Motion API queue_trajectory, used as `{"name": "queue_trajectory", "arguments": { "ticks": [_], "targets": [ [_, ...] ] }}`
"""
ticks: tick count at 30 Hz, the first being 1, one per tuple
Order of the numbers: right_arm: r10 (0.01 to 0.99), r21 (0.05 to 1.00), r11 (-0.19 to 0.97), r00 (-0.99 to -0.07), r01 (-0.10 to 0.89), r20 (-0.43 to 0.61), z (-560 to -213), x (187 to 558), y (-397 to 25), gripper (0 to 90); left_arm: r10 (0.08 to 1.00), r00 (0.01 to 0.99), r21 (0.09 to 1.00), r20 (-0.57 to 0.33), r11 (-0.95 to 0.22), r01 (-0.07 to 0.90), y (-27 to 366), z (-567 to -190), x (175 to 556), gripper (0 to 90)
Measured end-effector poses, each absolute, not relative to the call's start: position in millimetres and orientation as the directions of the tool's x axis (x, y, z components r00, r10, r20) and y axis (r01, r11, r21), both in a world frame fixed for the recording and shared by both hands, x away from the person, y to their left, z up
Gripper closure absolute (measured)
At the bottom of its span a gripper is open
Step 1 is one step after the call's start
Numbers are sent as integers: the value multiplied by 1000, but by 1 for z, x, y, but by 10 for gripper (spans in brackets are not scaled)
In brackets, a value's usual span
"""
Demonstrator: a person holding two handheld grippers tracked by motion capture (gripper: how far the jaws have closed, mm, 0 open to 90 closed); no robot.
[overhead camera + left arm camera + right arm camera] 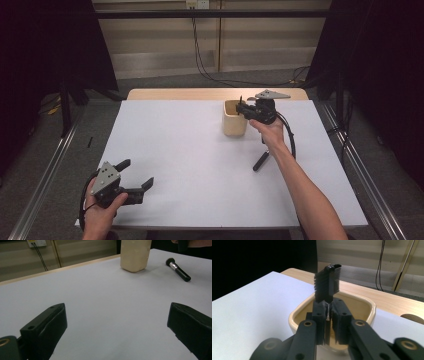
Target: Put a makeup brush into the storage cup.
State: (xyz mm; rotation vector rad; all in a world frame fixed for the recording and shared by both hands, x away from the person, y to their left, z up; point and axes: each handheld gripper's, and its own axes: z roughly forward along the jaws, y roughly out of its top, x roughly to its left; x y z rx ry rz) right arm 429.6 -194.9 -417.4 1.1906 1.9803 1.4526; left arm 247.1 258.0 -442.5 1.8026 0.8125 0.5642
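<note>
right gripper (pixel 328 315): clamped on comb (pixel 327 286), held upright, teeth-end up
cup (pixel 234 118): directly below comb, mouth open
left gripper (pixel 136 176): jaws wide, empty, well apart

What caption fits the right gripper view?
Right gripper clamps a small black comb upright above a cream square-rimmed cup.

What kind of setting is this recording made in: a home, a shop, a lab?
Most likely a lab recording station. A bare white table stands between black curtains, floor rails run along both sides, and cables trail from a wall socket.
</note>
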Motion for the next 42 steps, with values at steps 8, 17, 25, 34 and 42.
{"name": "queue_trajectory", "arguments": {
  "ticks": [8, 17, 25, 34, 42],
  "targets": [
    [832, 918, 82, -534, 388, 151, -416, 428, -196, 519, 752, 659, 934, 4, -238, 266, 258, -443, 247, 27],
    [850, 918, 77, -507, 389, 144, -417, 423, -199, 196, 755, 655, 935, 10, -239, 262, 260, -442, 247, 27],
    [848, 923, 55, -506, 380, 157, -417, 413, -206, 66, 759, 650, 937, 10, -234, 260, 261, -442, 248, 26],
    [842, 932, 38, -513, 361, 165, -416, 397, -212, 9, 763, 647, 938, 9, -231, 259, 262, -441, 247, 26],
    [844, 934, 28, -509, 356, 169, -419, 381, -220, 9, 770, 638, 940, 1, -219, 262, 264, -441, 246, 25]
  ]
}}
